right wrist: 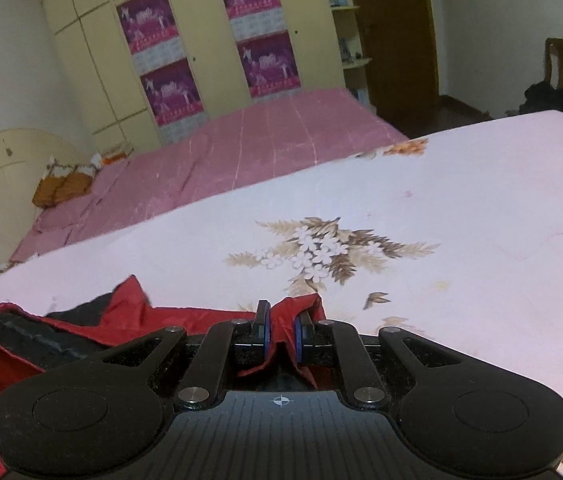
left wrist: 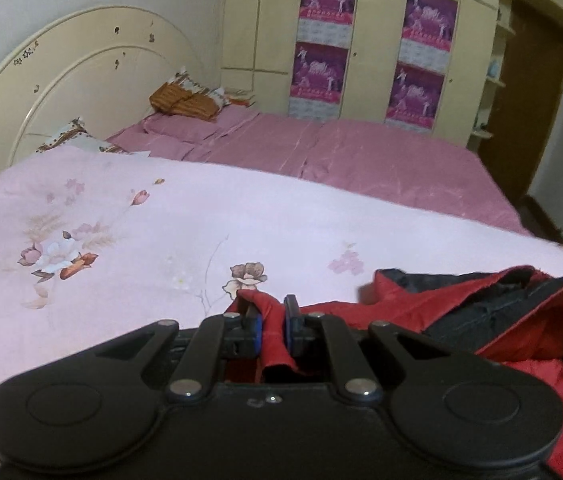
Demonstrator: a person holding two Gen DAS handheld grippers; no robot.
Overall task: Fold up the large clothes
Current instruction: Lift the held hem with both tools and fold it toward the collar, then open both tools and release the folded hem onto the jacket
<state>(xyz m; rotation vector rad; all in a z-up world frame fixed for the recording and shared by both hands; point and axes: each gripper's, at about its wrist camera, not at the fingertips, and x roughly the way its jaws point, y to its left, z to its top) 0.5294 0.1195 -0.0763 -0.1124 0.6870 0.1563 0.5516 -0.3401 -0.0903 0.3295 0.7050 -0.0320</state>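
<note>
The red jacket (left wrist: 461,308) is pinched by both hand-held grippers, left (left wrist: 272,322) and right (right wrist: 280,330), and lies between them over the bed (left wrist: 161,240). If it is pulled unevenly, the thin fold could slip out.

A big bed (left wrist: 361,160) has a pale flowery sheet (left wrist: 141,220) on it. A red jacket (left wrist: 461,304) lies on the sheet. Pillows (left wrist: 185,100) sit by the headboard.

Both wrist views sit low over the quilt (left wrist: 161,220) (right wrist: 441,220), close, facing the wardrobe (left wrist: 373,40) (right wrist: 201,40); the 2 share jacket (left wrist: 441,308) (right wrist: 129,304), bed, headboard.
</note>
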